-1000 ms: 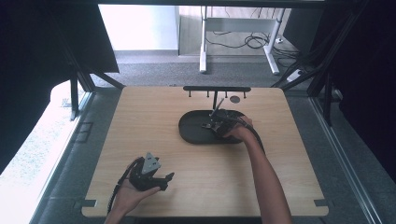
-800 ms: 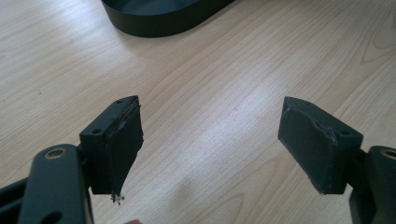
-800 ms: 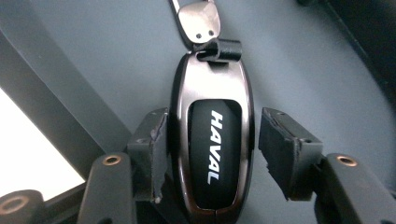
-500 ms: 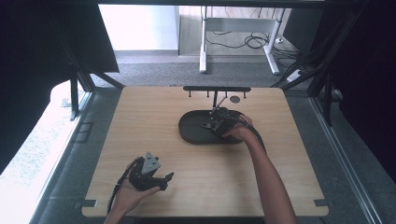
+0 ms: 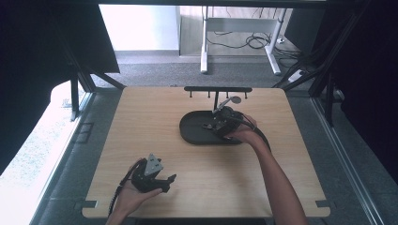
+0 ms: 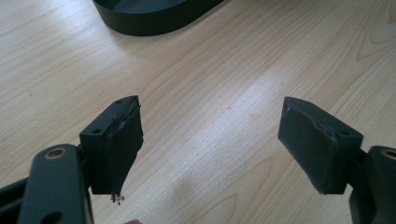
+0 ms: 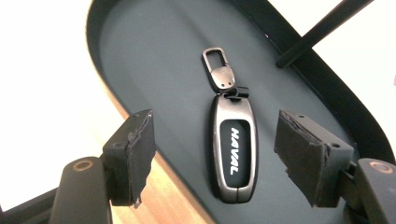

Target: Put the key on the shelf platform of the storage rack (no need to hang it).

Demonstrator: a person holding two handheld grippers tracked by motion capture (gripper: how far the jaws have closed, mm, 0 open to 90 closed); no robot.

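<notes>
A dark grey car key fob with a metal clip lies flat in the black oval tray. My right gripper hangs just above it, open, with one jaw on each side of the fob and neither touching it. In the high view the right gripper is over the tray at the table's middle. My left gripper rests near the front left of the table, held in a hand. Its jaws stand wide open over bare wood with nothing between them.
A black rack with small hooks stands on a post behind the tray; its post crosses the right gripper view. The wooden table ends close to the left gripper. Desk legs and cables lie on the floor beyond.
</notes>
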